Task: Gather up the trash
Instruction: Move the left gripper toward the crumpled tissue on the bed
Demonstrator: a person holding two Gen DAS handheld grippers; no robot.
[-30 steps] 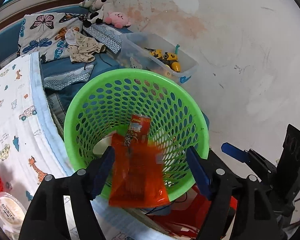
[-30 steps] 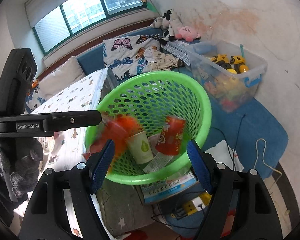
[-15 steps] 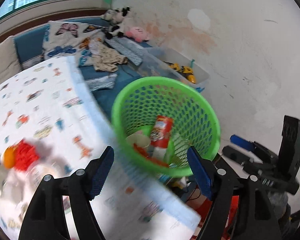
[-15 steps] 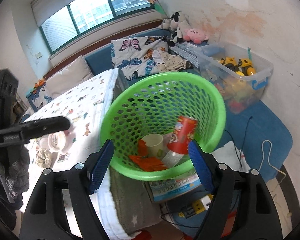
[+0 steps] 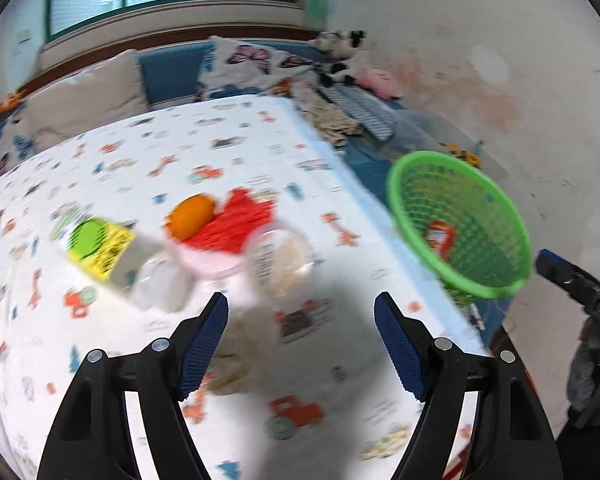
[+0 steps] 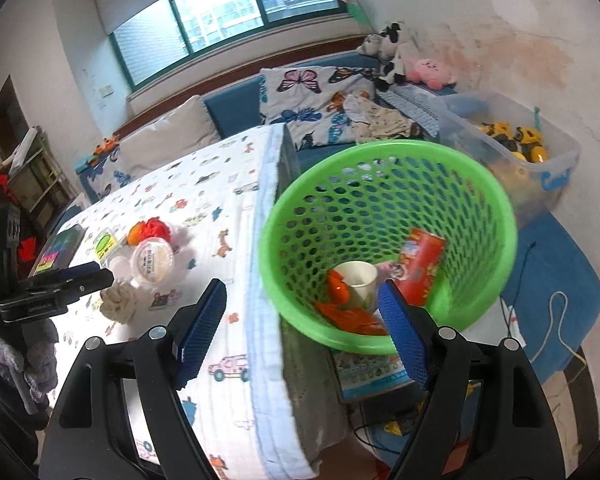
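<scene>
Tongs released: left tongs hover empty over the surface; right tongs, jaws just widening and empty, face the green basket.
Crumpled tissue lies just beside the left pad; centre it between both pads before clenching, clear of the lidded cup.

Daylit window, stained white wall, blue sofa w/ butterfly cushion, table w/ printed cloth.
</scene>
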